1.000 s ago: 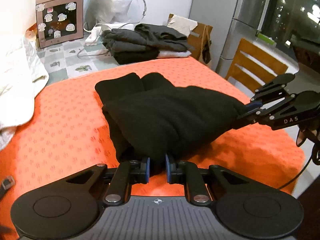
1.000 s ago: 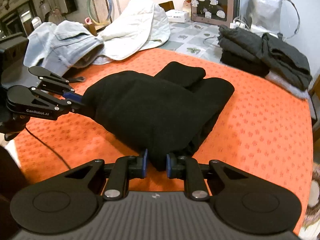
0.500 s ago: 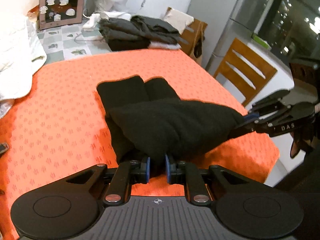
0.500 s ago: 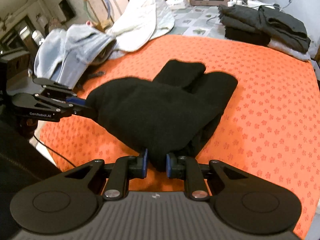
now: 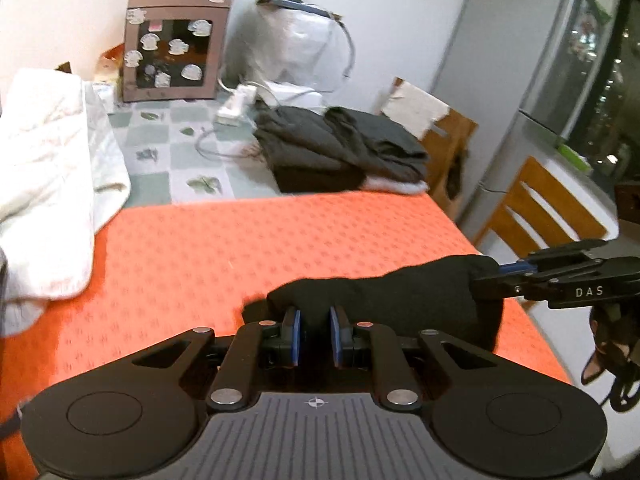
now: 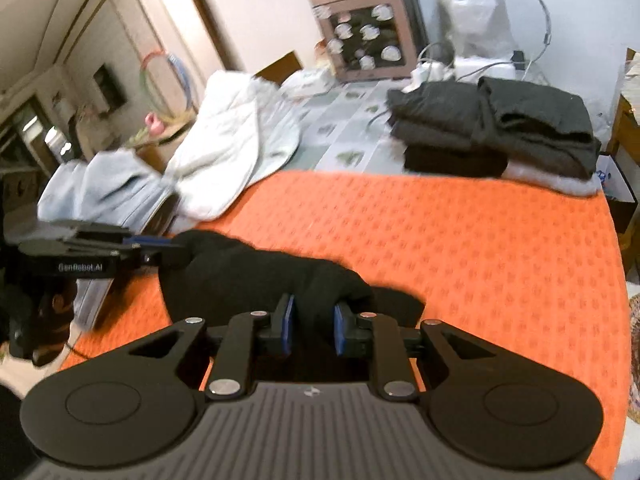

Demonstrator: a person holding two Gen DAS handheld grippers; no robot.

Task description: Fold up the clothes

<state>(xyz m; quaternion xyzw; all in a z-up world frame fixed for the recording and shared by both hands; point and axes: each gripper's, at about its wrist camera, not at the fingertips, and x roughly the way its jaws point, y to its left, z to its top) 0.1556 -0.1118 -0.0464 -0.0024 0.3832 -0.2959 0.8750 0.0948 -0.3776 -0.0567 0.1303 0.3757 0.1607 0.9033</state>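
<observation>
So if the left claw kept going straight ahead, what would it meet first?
Beyond the black garment it grips, probably the orange cloth, then the folded dark stack; depth is unclear.

Your left gripper and right gripper each hide part of the black garment, so you cannot see how much of it lies below their bodies or whether it touches the orange cloth there. The hand on the right gripper is cut off by the picture's edge. Both views are motion-blurred, so the stickers on the brown cabinet are unreadable.
</observation>
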